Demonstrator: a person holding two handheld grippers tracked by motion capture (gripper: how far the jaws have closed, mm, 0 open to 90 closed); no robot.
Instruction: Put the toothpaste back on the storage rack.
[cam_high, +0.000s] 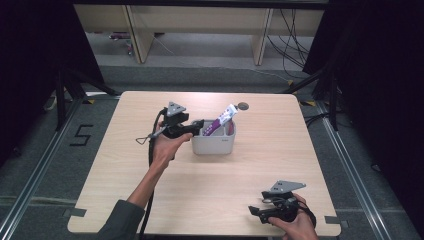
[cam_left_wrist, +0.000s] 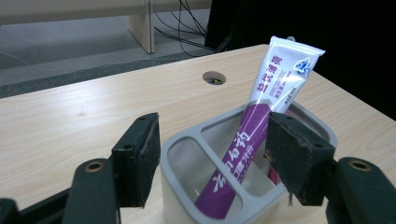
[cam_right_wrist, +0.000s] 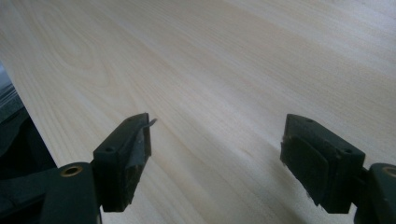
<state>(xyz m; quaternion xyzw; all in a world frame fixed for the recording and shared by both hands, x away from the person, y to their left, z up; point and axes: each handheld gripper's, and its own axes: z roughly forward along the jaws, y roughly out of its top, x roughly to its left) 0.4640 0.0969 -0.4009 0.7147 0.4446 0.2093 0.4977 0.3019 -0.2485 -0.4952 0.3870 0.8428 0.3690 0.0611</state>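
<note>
Left gripper (cam_high: 199, 125): in my left hand (cam_high: 164, 146), at the left wall of the grey holder; jaws released and spread, one pad outside the holder's wall, the other beside the tube, neither pressing on anything. In my left gripper view (cam_left_wrist: 212, 161) the gap between the pads takes in the holder's near corner.
Toothpaste tube (cam_left_wrist: 252, 135): purple and white, standing tilted in the holder, lower end down in a compartment, crimped white end sticking up and leaning toward the far right. Free of my pads.
Grey holder (cam_high: 214, 145): small divided tub, a little left of the table's middle, toward the far side. The tube leans across its inner divider (cam_left_wrist: 224, 170).
Right gripper (cam_high: 254, 210): in my right hand (cam_high: 297, 220), low at the near right edge of the table, well apart from the holder; jaws wide, nothing between them, bare wood ahead (cam_right_wrist: 215, 154).
Table (cam_high: 260, 165): pale wood, with a round cable hole (cam_high: 243, 106) just beyond the holder on the far side.
</note>
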